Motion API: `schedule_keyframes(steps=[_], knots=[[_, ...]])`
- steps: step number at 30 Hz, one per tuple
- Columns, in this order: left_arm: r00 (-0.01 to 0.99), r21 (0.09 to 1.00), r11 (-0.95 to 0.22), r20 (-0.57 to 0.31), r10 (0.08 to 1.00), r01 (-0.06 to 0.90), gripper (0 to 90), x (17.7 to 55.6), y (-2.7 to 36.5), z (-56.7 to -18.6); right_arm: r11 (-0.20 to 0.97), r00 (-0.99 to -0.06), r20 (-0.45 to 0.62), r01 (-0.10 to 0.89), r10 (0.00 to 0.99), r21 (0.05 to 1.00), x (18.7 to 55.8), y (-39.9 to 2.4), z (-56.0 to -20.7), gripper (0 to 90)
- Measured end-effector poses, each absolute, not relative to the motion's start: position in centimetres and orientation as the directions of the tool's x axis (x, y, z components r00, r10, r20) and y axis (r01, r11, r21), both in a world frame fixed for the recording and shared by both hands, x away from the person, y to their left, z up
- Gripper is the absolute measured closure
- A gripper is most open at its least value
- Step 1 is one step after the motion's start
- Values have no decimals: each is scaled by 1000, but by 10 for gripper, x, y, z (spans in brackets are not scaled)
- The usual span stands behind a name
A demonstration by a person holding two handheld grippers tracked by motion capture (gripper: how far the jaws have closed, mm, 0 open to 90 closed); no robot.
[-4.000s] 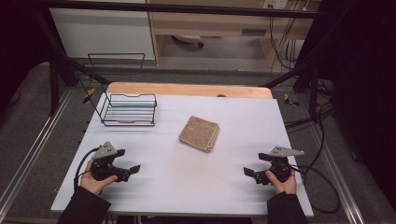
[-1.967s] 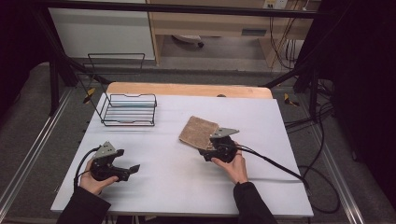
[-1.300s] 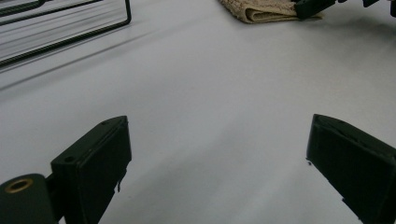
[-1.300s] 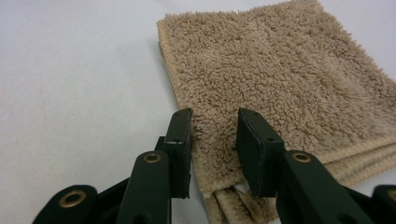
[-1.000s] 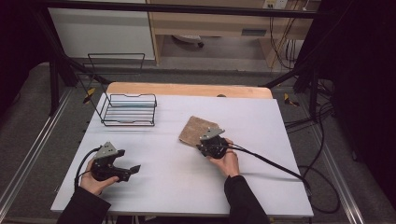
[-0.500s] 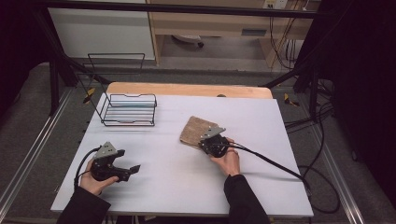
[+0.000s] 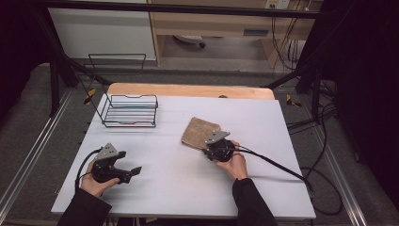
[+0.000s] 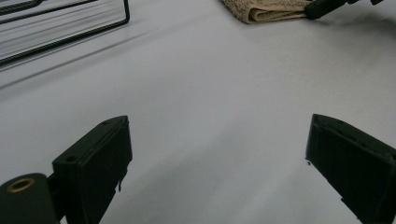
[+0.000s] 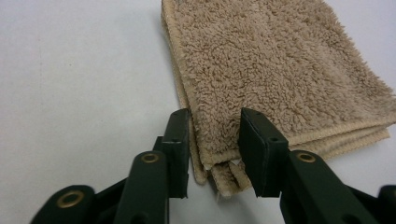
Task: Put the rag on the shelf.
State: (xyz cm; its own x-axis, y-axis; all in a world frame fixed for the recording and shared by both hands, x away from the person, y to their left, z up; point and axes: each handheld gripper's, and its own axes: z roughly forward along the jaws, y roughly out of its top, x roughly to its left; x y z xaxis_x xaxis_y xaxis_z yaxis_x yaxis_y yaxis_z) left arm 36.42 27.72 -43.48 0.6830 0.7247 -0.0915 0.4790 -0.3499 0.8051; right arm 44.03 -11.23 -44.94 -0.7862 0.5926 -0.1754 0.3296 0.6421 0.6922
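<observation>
A folded tan towel lies near the middle of the white table. My right gripper sits at its near corner. In the right gripper view the towel's stacked corner layers lie between the two jaws of that gripper. The jaws have just been opening and stand a little apart, not squeezing the cloth. My left gripper rests at the front left, far from the towel. Its jaws are wide open over bare table, with the towel far ahead.
A black wire basket stands at the back left of the table, and its edge appears in the left gripper view. The right gripper's cable trails off the table's right side. A wooden strip borders the far edge.
The right gripper came from the front right of the table to the towel's near corner, then hardly moved over the last second. The left gripper stayed put.
</observation>
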Motion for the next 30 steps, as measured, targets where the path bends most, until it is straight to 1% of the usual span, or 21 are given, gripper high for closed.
schedule_keyframes(steps=[1,8,15,19,24,28,30], knots=[[682,805,-349,-93,725,480,69,364,277,-435,642,-786,-175,330,593,692,440,-112,-449,673],[683,805,-349,-93,724,479,69,364,277,-435,649,-775,-206,317,598,691,442,-113,-449,826],[681,807,-345,-94,726,479,70,364,278,-434,628,-773,-174,337,610,701,443,-114,-446,845],[678,807,-342,-95,729,481,70,364,278,-434,590,-778,-136,337,614,734,438,-112,-438,848],[677,808,-341,-94,730,480,70,364,278,-433,581,-808,-104,321,580,748,428,-100,-430,849],[675,808,-339,-96,731,482,71,364,278,-433,584,-840,-69,312,538,749,417,-88,-431,849],[675,807,-339,-95,732,483,70,364,278,-433,582,-845,-61,312,532,751,415,-86,-432,849]])
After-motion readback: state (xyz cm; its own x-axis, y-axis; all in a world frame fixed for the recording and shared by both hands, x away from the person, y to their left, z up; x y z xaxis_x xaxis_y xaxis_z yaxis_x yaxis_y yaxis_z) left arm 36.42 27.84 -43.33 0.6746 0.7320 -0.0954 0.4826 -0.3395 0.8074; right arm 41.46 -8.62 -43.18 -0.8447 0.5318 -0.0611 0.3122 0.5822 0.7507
